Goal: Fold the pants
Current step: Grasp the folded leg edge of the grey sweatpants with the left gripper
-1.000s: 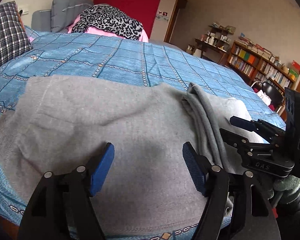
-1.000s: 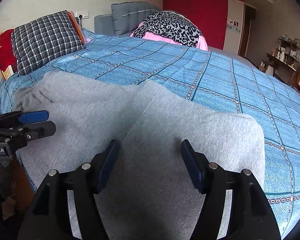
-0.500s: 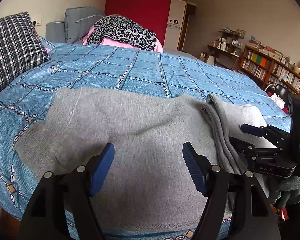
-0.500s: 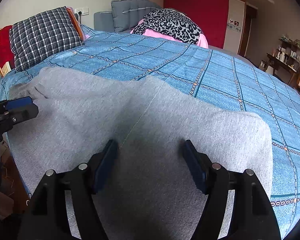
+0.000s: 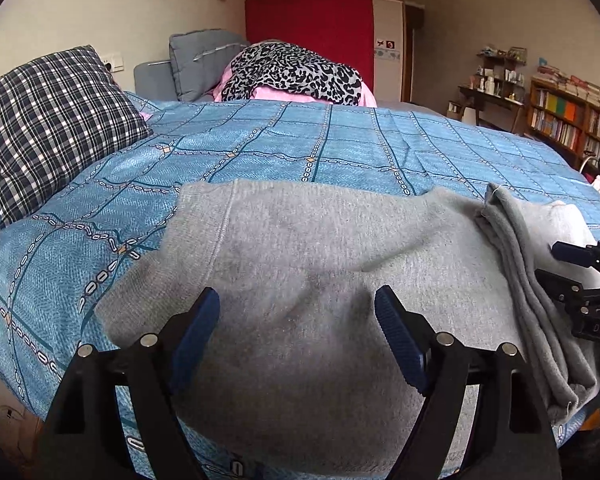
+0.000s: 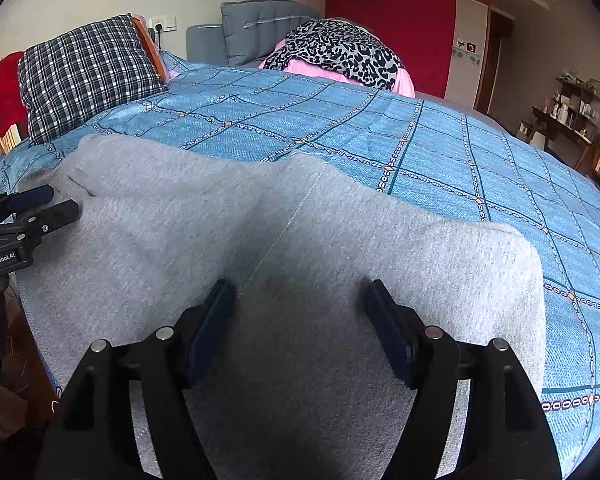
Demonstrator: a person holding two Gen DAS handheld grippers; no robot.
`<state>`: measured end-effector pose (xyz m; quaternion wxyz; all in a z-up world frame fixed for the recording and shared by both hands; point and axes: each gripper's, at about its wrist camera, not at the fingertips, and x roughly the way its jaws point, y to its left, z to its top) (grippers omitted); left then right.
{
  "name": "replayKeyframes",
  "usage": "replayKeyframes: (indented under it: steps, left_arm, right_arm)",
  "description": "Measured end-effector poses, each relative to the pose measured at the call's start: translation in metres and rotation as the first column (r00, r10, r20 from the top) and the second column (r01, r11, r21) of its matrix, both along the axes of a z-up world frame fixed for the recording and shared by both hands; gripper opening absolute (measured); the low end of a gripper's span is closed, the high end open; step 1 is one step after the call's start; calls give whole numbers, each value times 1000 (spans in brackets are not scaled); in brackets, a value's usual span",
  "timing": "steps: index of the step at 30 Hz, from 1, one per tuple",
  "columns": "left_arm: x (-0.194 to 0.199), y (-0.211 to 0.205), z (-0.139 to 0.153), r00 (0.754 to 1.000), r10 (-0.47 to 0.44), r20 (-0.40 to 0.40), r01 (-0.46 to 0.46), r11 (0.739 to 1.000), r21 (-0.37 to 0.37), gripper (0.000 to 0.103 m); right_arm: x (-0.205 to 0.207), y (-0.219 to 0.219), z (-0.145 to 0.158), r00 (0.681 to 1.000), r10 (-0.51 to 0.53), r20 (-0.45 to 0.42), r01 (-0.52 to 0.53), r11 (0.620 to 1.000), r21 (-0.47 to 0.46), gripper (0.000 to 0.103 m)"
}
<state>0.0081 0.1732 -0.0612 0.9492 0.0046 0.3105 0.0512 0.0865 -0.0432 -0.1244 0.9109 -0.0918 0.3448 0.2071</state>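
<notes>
Grey fleece pants [image 5: 308, 264] lie on blue patterned bedspread [image 5: 340, 148], seemingly folded leg-on-leg, crosswise folds pending; left gripper [image 5: 296, 320] and right gripper [image 6: 300, 312] both spread apart, holding nothing.

Open blue bedspread [image 5: 340, 148] beyond grey pants [image 5: 320, 264], plaid pillow [image 5: 52, 120] left, leopard-print heap [image 5: 296, 72] far end

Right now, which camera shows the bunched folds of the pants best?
Left wrist: the stacked folds lie in plain view, beside the right claw. In the right wrist view the pants look flat; those folds aren't visible.
</notes>
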Motion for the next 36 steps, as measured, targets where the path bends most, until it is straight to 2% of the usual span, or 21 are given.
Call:
replayKeyframes:
  steps: [3, 6, 10, 13, 18, 21, 24, 26, 30, 34, 36]
  left_arm:
    - [2, 8, 1, 1000, -17, 3, 17, 999, -44, 81]
    - [2, 26, 4, 999, -42, 15, 44, 985, -164, 81]
    - [-3, 53, 9, 997, -57, 54, 72, 930, -360, 81]
    - [-8, 64, 14, 995, -56, 78, 84, 901, -425, 81]
    - [-25, 82, 27, 990, 50, 129, 5, 919, -395, 81]
    - [-23, 98, 21, 988, 133, 82, -90, 915, -393, 83]
    - [-18, 114, 5, 984, 178, 18, -154, 895, -419, 84]
    - [-15, 118, -4, 985, 174, 6, -155, 890, -429, 84]
    - [-10, 108, -2, 990, 140, 23, -121, 916, -381, 85]
    - [-2, 95, -3, 995, 89, 32, -71, 926, -371, 85]
    - [0, 93, -4, 997, 69, 37, -50, 922, -384, 82]
  right_arm:
    - [0, 0, 0, 1000, 0, 0, 0, 1000, 2, 72]
    - [0, 0, 0, 1000, 1, -1, -1, 1000, 4, 72]
    - [1, 0, 0, 1000, 1, -1, -1, 1000, 10, 72]
    - [1, -1, 1, 1000, 2, -2, -2, 1000, 16, 72]
    - [2, -1, 1, 1000, 4, -2, -4, 1000, 26, 72]
    - [2, -2, 0, 1000, 4, 1, -4, 1000, 30, 72]
    - [1, -3, -1, 1000, 4, 3, -4, 999, 33, 72]
    - [1, -3, -1, 1000, 4, 3, -4, 999, 32, 72]
    - [1, -3, -1, 1000, 3, 4, -4, 999, 32, 72]
    - [1, -4, -1, 1000, 4, 4, -4, 999, 33, 72]
    - [1, -4, -1, 1000, 4, 4, -4, 999, 32, 72]
